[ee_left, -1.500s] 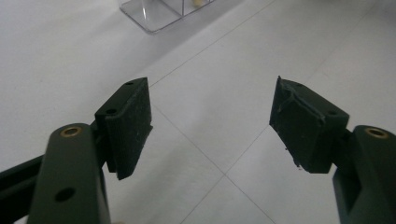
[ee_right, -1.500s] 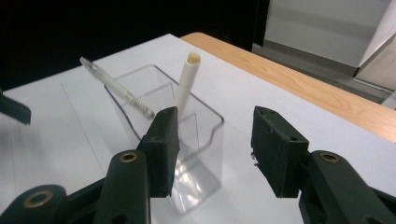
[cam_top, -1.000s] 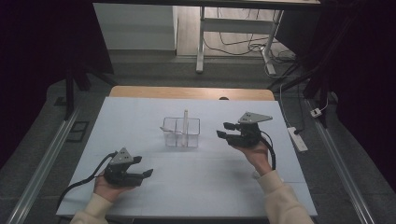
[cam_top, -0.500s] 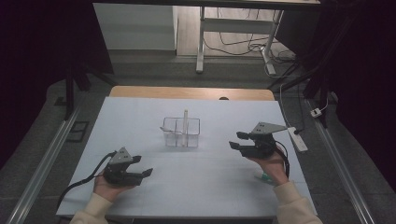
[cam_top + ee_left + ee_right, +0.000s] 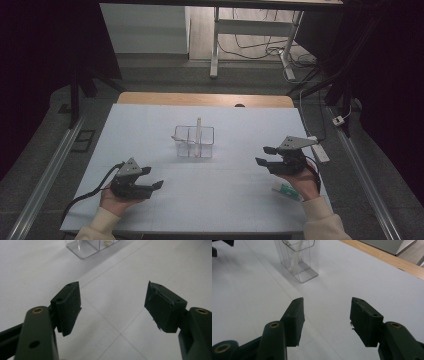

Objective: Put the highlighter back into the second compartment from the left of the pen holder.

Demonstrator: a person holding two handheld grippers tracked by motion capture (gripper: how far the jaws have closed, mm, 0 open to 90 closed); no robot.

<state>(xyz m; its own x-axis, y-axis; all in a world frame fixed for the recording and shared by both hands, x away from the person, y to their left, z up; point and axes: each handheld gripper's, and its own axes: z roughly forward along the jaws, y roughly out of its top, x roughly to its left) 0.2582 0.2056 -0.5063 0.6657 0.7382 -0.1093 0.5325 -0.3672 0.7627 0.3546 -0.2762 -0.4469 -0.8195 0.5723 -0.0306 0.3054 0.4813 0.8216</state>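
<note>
A clear plastic compartment box [image 5: 194, 141] stands mid-table with a thin white stick [image 5: 198, 127] upright in it. My left gripper [image 5: 154, 177] rests low at the front left, well short of the box, with its jaws open and nothing between them [image 5: 113, 297]. The box's corner [image 5: 85, 247] lies far ahead of it. My right gripper [image 5: 261, 155] hovers to the right of the box and points left toward it. Its jaws have just been opening and are empty [image 5: 327, 307]. The box [image 5: 299, 260] stands ahead of them, a good gap away.
A small white-and-green tube [image 5: 287, 191] lies on the white mat [image 5: 150, 125] beside my right hand. A white power strip [image 5: 320, 150] sits at the mat's right edge. A wooden table edge [image 5: 200, 99] runs along the back.
The right gripper has drawn away from the box, to the right and nearer the front edge. The left gripper has stayed put.
</note>
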